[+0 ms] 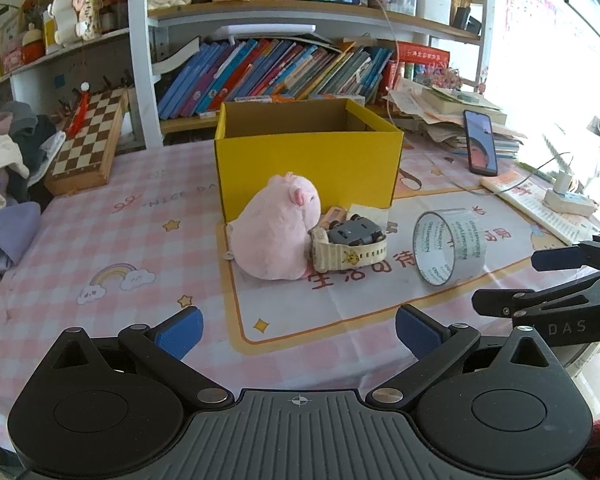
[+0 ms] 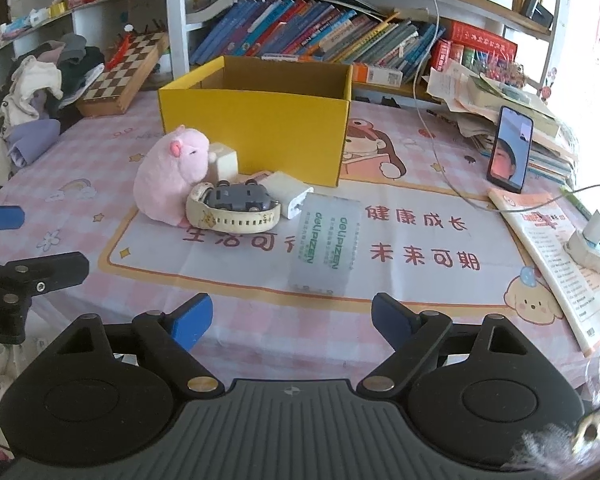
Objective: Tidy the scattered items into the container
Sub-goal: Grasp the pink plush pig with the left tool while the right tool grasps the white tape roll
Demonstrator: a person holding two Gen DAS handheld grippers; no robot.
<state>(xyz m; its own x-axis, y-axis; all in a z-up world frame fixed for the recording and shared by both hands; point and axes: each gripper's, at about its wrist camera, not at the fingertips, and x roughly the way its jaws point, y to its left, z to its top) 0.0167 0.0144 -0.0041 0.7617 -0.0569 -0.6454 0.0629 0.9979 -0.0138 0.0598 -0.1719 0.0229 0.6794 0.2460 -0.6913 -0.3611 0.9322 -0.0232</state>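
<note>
here both the left gripper (image 1: 298, 330) and right gripper (image 2: 290, 322) gape wide, empty, before the tape roll (image 2: 326, 246).

yellow box (image 1: 308, 168), pink plush pig (image 1: 276, 228), pink checked tablecloth (image 1: 100, 248)

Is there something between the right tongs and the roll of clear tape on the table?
Nothing visible. The right tongs stand open over bare tablecloth, and the tape roll lies just ahead. The pink plush and toy car sit further left.
</note>
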